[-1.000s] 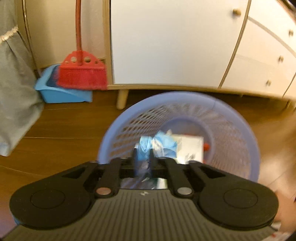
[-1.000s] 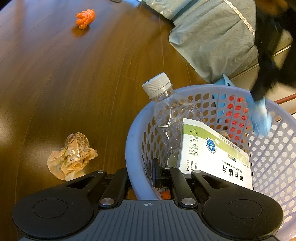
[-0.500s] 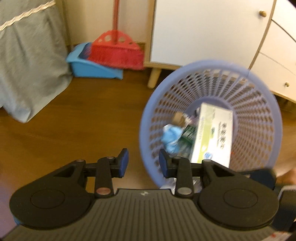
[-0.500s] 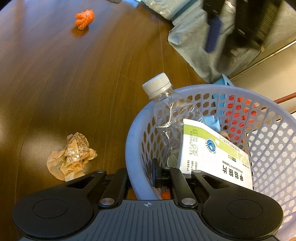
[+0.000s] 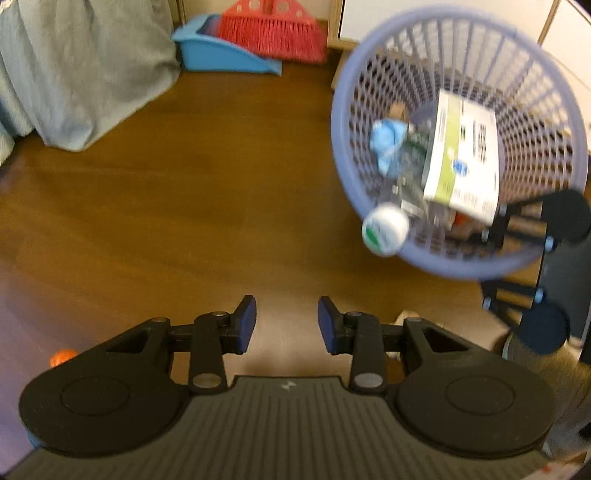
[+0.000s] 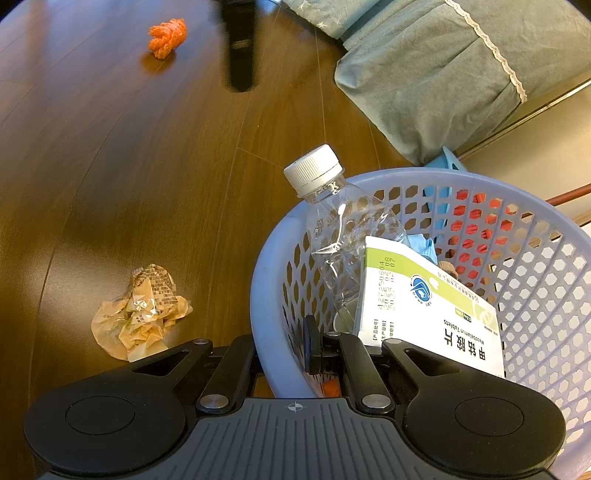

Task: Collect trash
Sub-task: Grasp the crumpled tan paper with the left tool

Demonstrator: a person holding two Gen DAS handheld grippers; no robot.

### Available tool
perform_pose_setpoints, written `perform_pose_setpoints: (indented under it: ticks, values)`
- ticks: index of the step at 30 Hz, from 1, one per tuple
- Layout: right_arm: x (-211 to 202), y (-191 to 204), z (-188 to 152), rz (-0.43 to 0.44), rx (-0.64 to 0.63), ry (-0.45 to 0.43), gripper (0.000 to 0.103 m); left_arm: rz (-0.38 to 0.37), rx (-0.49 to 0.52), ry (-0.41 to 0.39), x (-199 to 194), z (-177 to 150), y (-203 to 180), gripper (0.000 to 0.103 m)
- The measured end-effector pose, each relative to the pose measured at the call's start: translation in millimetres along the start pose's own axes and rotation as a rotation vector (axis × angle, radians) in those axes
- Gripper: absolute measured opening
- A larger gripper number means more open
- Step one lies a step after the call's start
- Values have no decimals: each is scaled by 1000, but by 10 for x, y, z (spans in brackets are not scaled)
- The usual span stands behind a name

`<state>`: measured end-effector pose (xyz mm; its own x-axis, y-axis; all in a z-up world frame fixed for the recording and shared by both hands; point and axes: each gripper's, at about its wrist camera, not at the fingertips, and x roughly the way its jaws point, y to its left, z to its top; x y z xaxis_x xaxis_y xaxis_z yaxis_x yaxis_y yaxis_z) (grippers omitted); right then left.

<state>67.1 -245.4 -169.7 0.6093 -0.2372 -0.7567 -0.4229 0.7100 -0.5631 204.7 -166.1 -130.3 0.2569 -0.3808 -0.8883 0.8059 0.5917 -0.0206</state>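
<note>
- Wooden floor (image 6: 147, 166) of a room, seen from two claw cameras.
- Right claw (image 6: 284, 354) clamped on the near rim of a lilac mesh basket (image 6: 535, 295), one finger outside the wall and one inside.
- In the basket: a clear bottle (image 6: 343, 236) with its white cap poking over the rim, a white-and-green pill box (image 6: 424, 302), a blue wad (image 5: 388, 144).
- Left claw (image 5: 286, 325) over bare floor to the left of the basket, pointing steeply down; jaws apart with nothing between them, having just been opening.
- Trash left on the floor: a crumpled tan wrapper (image 6: 140, 310) just beside the basket on its left, and an orange scrap (image 6: 166, 37) well apart, farther out.
- Wrapper roughly round, so no long axis to line up with.
- In the right view, a dark blurred shape near the orange scrap, probably the left claw (image 6: 240, 48).
- Judged: the free left claw is the one to fetch either piece, as the right is taken up with the basket.
- Behind: a grey-green bed skirt (image 6: 443, 74), a red broom (image 5: 269, 33) and a blue dustpan (image 5: 221, 55).
</note>
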Motion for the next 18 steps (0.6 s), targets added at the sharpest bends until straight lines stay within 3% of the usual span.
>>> perform_pose_setpoints:
  ticks: [6,18]
  values:
    - [6,0,0,0,0,2,3,-11,-18,22,38,-266,-31,35]
    - [-3,-44,-84,0,-6,4,4,-141,65,72,277,-500,-416,46]
